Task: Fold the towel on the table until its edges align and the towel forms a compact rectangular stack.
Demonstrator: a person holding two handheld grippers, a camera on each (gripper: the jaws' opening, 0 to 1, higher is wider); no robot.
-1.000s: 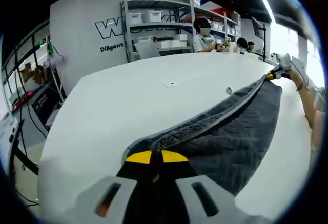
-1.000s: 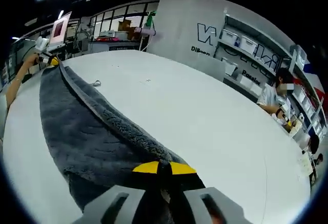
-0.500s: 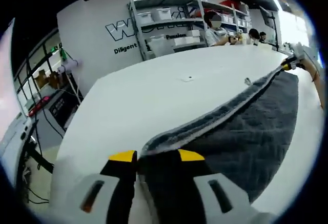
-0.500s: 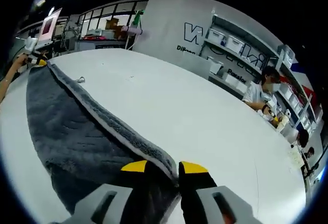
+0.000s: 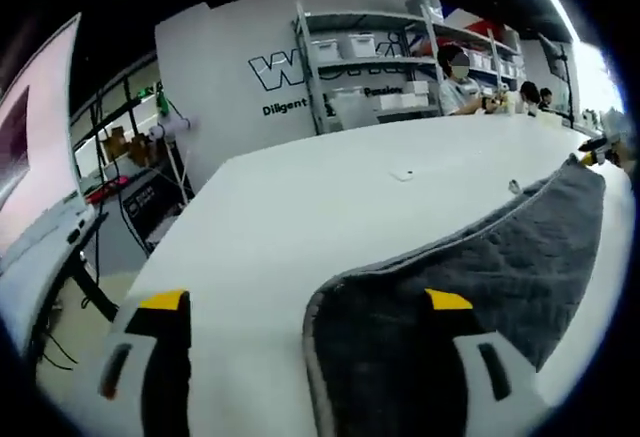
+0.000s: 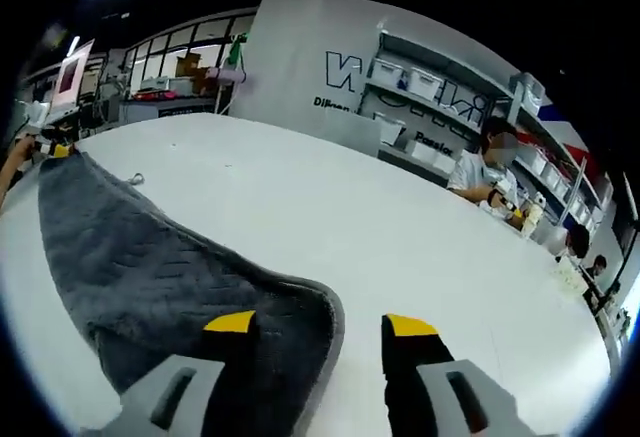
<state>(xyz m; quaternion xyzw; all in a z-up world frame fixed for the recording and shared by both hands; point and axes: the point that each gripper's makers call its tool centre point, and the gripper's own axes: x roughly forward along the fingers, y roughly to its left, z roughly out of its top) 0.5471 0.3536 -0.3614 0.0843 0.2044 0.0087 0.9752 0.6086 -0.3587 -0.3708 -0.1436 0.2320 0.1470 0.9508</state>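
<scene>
A dark grey quilted towel (image 5: pixel 480 257) lies flat on the white table (image 5: pixel 330 197), folded into a long strip. In the left gripper view one end corner rests between the wide-open jaws of my left gripper (image 5: pixel 306 302), with nothing pinched. My right gripper (image 5: pixel 603 144) shows small at the towel's far end. In the right gripper view the towel (image 6: pixel 140 262) has its other end corner under the left jaw, and my right gripper (image 6: pixel 320 324) stands open and holds nothing. The left gripper (image 6: pixel 50 147) and a hand show at the far left end.
The table stretches wide and bare beyond the towel; a small flat tag (image 5: pixel 402 173) lies on it. Shelves with bins (image 5: pixel 370 57) and a lettered wall stand behind. People (image 6: pixel 485 167) sit at the table's far side. A stand with cables (image 5: pixel 130 207) is off the left edge.
Both grippers have gone from shut on the towel's raised folded edge to wide open. The towel has dropped and now lies flat on the table.
</scene>
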